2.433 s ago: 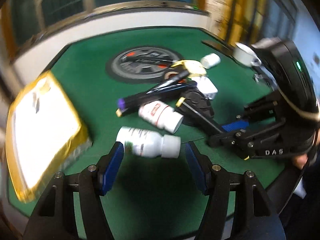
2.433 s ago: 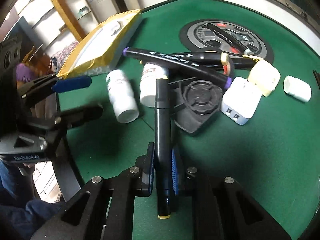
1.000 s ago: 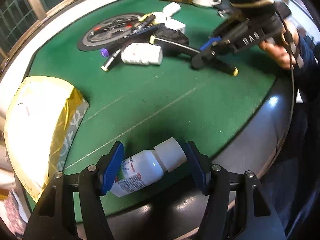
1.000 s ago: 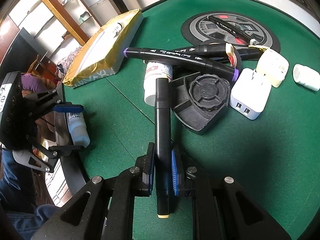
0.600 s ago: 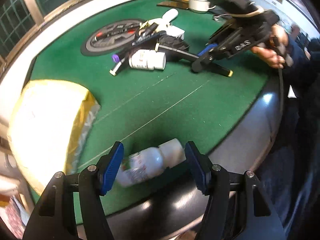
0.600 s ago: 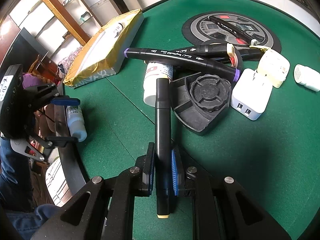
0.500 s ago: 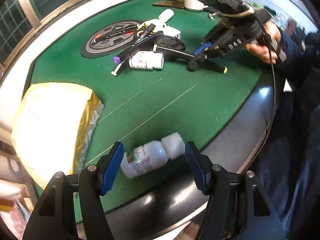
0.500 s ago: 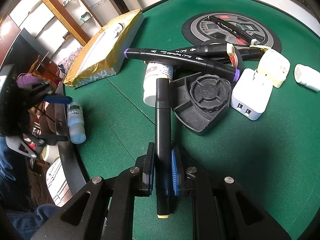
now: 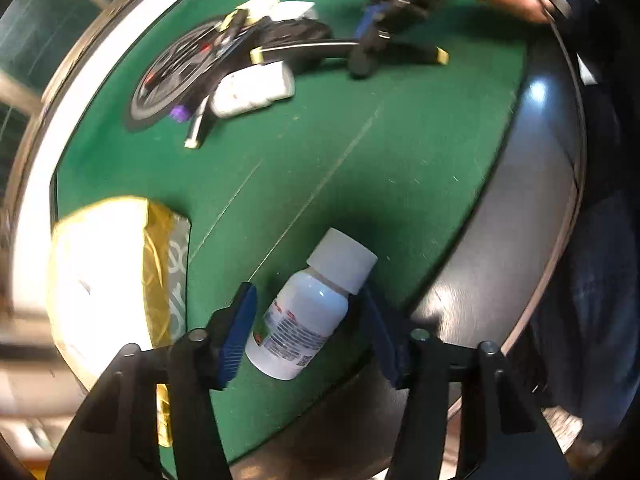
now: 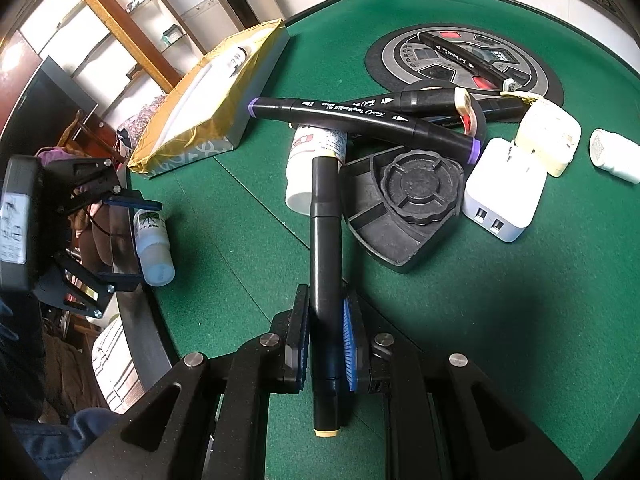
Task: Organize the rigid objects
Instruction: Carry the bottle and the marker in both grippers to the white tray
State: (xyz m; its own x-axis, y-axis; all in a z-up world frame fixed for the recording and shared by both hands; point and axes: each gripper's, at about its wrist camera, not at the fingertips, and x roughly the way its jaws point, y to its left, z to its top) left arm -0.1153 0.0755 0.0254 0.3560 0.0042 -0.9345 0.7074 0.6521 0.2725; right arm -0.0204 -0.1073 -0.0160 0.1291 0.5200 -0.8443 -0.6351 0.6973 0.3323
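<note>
- Lying near the padded edge of the green felt table (image 9: 360, 152), low and centre in the left wrist view, a white pill bottle (image 9: 308, 316) with a white cap is seen between the fingers of the left gripper (image 9: 306, 332).
- The jaws of the left gripper have just been closing around the bottle; the right blue pad touches its shoulder, while a narrow gap appears to remain at the left pad, so a full clamp is not confirmed.
- In the right wrist view the same bottle (image 10: 152, 240) is found at the left edge of the frame, by the table rim.
- The right gripper (image 10: 326, 344) is clenched on a black marker (image 10: 325, 264), which runs up the middle of the frame from the pads, its far end resting against a second white bottle (image 10: 308, 160).
- A cluster is located in the upper centre and right of the right wrist view: a purple-tipped marker (image 10: 360, 118) laid across the second bottle, a black wedge-shaped holder (image 10: 404, 208), a white USB charger (image 10: 504, 196), and a cream adapter (image 10: 548, 136).
- A gold-wrapped box (image 10: 212, 100) is placed at the upper left of that view, well apart from the cluster.
</note>
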